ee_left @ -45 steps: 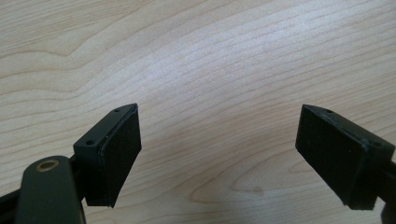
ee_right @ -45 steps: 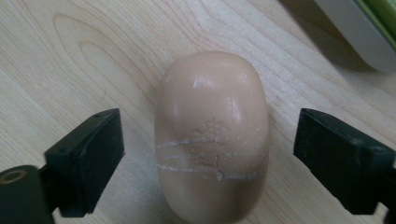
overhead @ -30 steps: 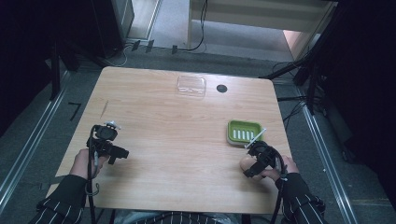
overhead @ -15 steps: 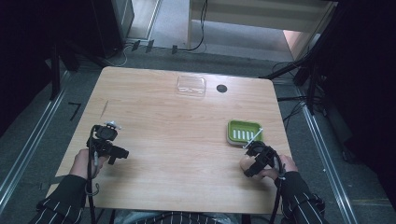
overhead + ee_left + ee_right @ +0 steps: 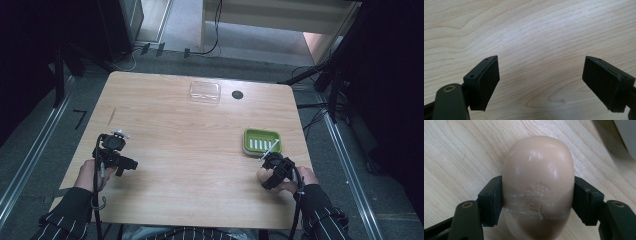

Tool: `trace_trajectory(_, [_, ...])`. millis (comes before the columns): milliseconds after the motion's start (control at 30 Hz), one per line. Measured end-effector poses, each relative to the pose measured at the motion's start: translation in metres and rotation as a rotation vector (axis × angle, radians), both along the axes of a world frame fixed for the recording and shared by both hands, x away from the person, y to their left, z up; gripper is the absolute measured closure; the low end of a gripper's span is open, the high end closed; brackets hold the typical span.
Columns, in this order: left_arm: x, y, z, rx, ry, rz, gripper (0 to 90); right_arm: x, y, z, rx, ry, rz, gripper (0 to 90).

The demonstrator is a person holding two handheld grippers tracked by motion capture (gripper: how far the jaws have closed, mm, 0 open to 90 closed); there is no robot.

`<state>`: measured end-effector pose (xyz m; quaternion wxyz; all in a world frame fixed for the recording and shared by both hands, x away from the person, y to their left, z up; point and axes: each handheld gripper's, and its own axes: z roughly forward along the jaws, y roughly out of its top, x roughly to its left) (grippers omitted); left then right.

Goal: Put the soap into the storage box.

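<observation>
Table [image 5: 200, 145]: light wood grain, fills the middle of the high view; a small dark round spot [image 5: 237, 94] sits near its far edge, upper centre of the frame.
Clear lid or tray [image 5: 205, 92]: transparent, rectangular, upper centre of the high view, just left of the dark spot.
Soap dish [image 5: 262, 141]: green, rectangular with rounded corners, pale slots across its floor; right of centre in the high view, just above the right gripper.
Soap [image 5: 538, 187]: pale peach oval bar, glossy, rounded at the top; in the right gripper view it lies on the wood in the middle of the frame. Surface marked by several thin whitish parallel lines across its lower half, a few small scuffs and a short dark nick near the bottom. In the high view it shows as a pale patch [image 5: 262, 174] at the lower right, just below the soap dish and apart from it.
Right gripper [image 5: 537, 200]: jaws have just been closing and now press on both flanks of the soap, pads flat against it; held by a hand in the lower right of the high view [image 5: 276, 170].
Left gripper [image 5: 541, 82]: jaws spread wide, bare wood between them; lower left of the high view [image 5: 116, 152].
</observation>
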<state>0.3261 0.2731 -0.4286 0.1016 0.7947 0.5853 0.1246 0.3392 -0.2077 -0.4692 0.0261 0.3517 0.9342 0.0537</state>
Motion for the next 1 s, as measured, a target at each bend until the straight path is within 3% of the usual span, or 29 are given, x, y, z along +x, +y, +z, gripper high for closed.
trace_trajectory(600, [0.000, 0.000, 0.000, 0.000, 0.001, -0.001, 14.8, -0.001, 0.000, 0.004, 0.009, 0.004, 0.009, 33.5])
trace_trajectory(1000, [0.000, 0.000, 0.000, 0.002, 0.002, 0.000, 14.8, -0.001, 0.000, 0.012, 0.044, -0.016, 0.007, 33.6])
